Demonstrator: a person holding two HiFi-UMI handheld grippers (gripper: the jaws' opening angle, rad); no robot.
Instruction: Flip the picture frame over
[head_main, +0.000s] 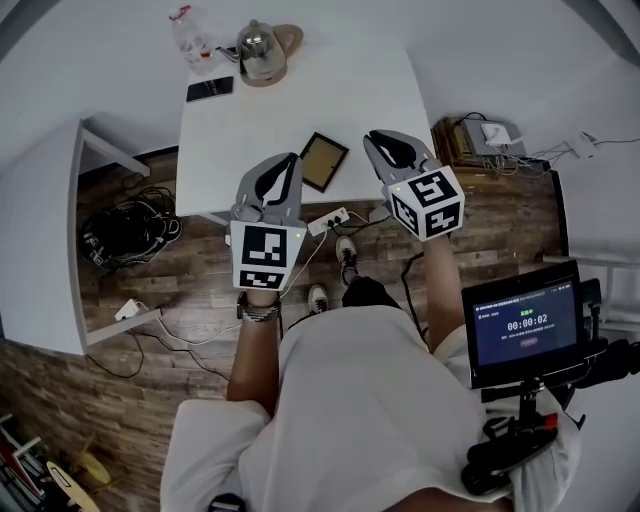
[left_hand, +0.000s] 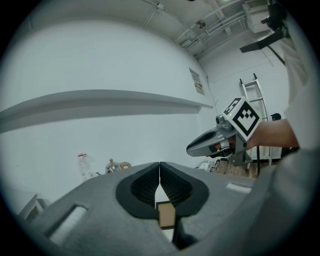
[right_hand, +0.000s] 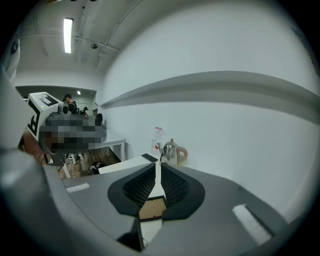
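Flanking the picture frame (head_main: 323, 161) at 12 o'clock near the front edge of the table (head_main: 300, 105), we hold left gripper (head_main: 292, 160) and right gripper (head_main: 376, 138) empty, jaws pressed together, so blunt tips could nudge it off.

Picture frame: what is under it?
The picture frame lies flat on the white table, tan panel facing up. Its downward face and the patch of tabletop beneath it are covered.

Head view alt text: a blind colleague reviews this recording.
A black picture frame with a tan panel lies near the front edge of the white table, between the left gripper and right gripper, both shut. A steel kettle, clear bottle and black phone sit farther back.
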